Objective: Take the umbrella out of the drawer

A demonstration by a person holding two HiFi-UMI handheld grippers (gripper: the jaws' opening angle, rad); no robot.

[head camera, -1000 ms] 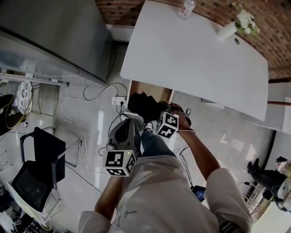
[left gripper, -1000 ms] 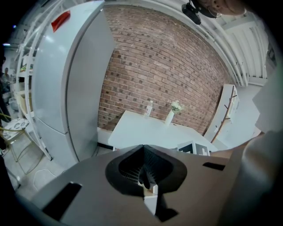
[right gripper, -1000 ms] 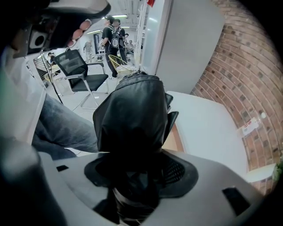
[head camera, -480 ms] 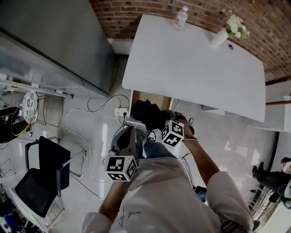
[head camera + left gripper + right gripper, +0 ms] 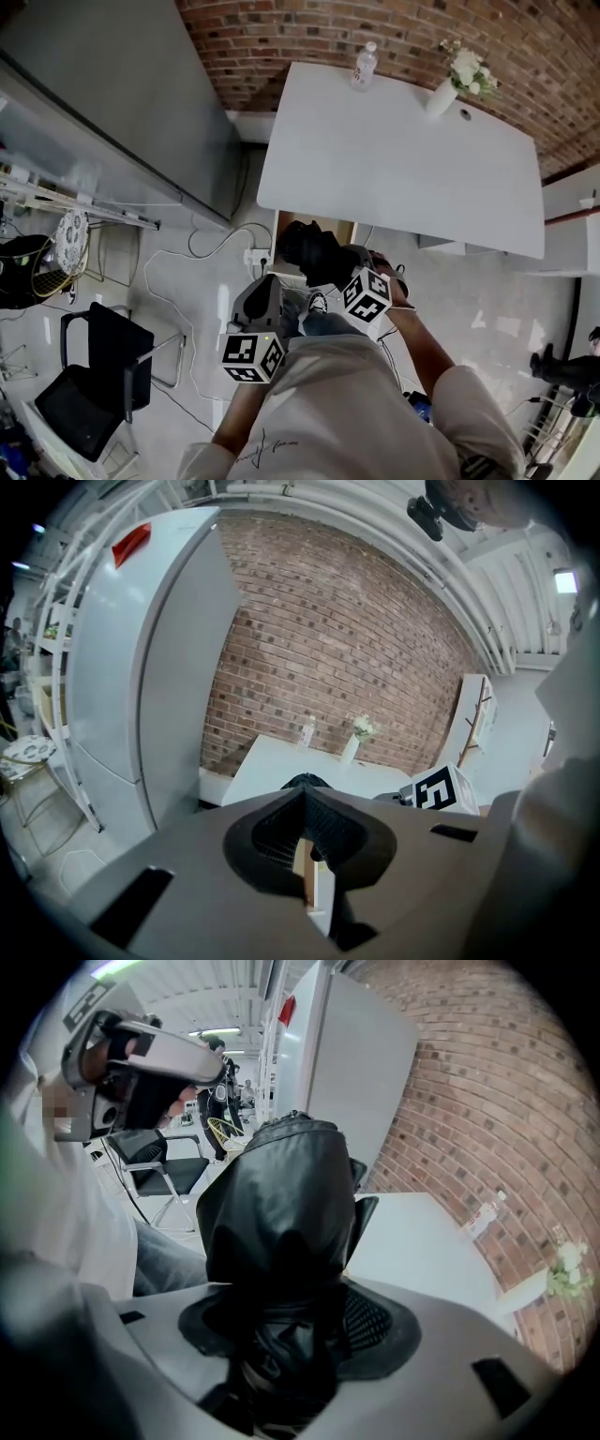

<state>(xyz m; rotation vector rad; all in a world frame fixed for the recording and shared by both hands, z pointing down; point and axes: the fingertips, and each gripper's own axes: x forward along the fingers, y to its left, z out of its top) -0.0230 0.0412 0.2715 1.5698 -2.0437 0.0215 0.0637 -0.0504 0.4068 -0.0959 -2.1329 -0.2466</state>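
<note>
The job looked nearly done. The right tongs (image 5: 339, 274) were clamped on the umbrella (image 5: 277, 1199), a black folded bundle whose lower end was pinched between the jaws while the rest stood up past them. Seen from the head, the umbrella hung in front of the person, over the open drawer (image 5: 337, 227) under the front edge of the desk (image 5: 394, 141). It seemed to be lifted clear of the drawer, though from that angle the two overlapped, so I could not be sure that nothing still touched. The left tongs (image 5: 303, 797) were closed tip to tip on nothing, just beside the right ones and nearer the person. What seemed left was to bring the umbrella fully away; the drawer stood open.

The nearest edge was the desk's front edge, right above the drawer and close to the umbrella's far end. The free room was up and back toward the person. The desk top itself was mostly bare, with a bottle (image 5: 364, 66) and a vase (image 5: 441, 94) well away at its far side. Cables (image 5: 202, 248) lay on the floor to the left, and a chair (image 5: 103, 356) stood farther off.
</note>
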